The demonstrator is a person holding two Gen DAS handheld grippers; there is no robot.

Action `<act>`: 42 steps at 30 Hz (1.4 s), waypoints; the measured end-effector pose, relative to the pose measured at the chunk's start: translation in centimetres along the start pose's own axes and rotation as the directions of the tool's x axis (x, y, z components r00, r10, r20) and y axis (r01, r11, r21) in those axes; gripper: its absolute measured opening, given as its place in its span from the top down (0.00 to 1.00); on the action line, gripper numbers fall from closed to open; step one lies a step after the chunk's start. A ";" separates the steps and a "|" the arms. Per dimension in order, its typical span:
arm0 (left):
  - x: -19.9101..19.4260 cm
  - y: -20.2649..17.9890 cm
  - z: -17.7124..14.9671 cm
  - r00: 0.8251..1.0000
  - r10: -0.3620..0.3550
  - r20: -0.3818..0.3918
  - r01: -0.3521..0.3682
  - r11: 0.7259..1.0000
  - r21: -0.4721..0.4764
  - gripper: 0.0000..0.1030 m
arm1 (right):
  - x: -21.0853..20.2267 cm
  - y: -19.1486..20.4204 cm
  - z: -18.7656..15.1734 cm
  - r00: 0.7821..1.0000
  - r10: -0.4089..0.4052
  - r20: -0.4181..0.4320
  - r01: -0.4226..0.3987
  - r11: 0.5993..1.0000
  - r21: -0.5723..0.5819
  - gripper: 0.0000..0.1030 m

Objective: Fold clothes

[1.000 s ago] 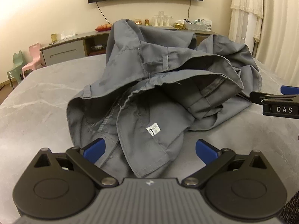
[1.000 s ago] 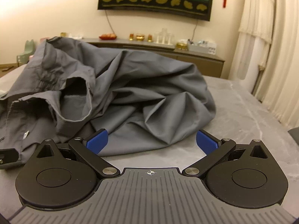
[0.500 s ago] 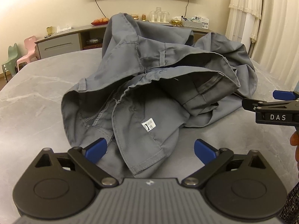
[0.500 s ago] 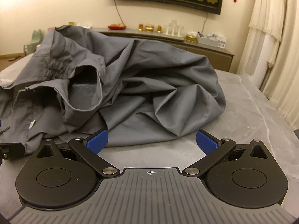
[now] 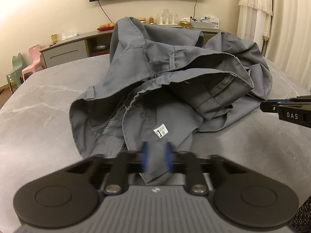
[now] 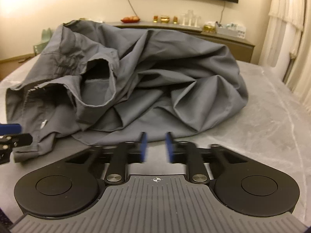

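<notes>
A crumpled grey garment [image 5: 175,73] lies heaped on the grey marble table [image 5: 42,104], waistband and white label [image 5: 160,132] toward the left wrist view. My left gripper [image 5: 156,158] has its blue pads close together around the garment's near hem, with a narrow gap showing fabric between them. In the right wrist view the same garment [image 6: 155,77] fills the middle. My right gripper [image 6: 156,145] has its blue pads close together at the garment's near edge, with a gap between them and nothing clearly gripped. Each gripper shows at the edge of the other's view.
A sideboard [image 5: 73,46] with glasses, fruit and boxes stands along the far wall. Small pink and green chairs [image 5: 29,62] stand at the far left. Curtains [image 6: 287,29] hang at the right. Bare marble [image 6: 272,126] lies right of the garment.
Both grippers went from wide open to nearly closed. The left pads have come in around the garment's near hem; the right pads have come in at its near edge.
</notes>
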State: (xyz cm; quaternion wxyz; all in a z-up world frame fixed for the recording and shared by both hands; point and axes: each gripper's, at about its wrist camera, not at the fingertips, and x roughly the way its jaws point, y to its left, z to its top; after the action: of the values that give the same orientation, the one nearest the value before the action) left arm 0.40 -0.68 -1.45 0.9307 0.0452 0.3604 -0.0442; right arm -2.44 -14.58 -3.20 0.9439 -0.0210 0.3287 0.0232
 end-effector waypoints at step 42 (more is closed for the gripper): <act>10.0 -8.0 7.0 0.984 -0.029 0.175 -0.037 0.931 0.364 0.50 | 12.9 -7.6 9.1 0.995 -0.016 -0.094 0.017 1.000 0.013 0.30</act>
State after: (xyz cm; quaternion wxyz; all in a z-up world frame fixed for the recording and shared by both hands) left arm 11.52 -9.88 -3.53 0.9345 0.2141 0.2612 -0.1125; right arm 13.78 -21.28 -3.88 0.9277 -0.0181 0.3728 0.0120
